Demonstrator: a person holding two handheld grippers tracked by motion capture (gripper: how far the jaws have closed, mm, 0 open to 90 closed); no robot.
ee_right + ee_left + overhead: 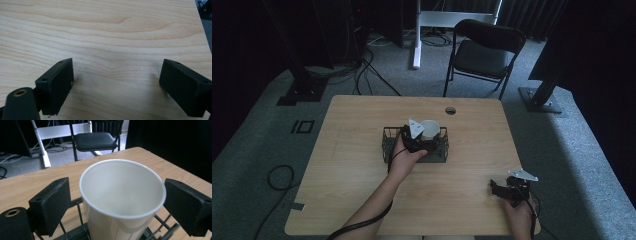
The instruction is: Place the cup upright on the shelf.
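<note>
Dim room; mid-table [362, 150], the left gripper [117, 202] is straddling a white paper cup [122, 195] in the wire basket [388, 142], jaws apart. Closing gently should avoid crushing it. Right gripper [116, 85] is idling near the table's right front corner, jaws apart.

We see dim room, grey carpet floor [257, 145]. Light wood counter [362, 200] at centre. Black folding chair [484, 50] beyond it, white metal frame [452, 17] behind, black cables [367, 70] trailing across carpet.
</note>
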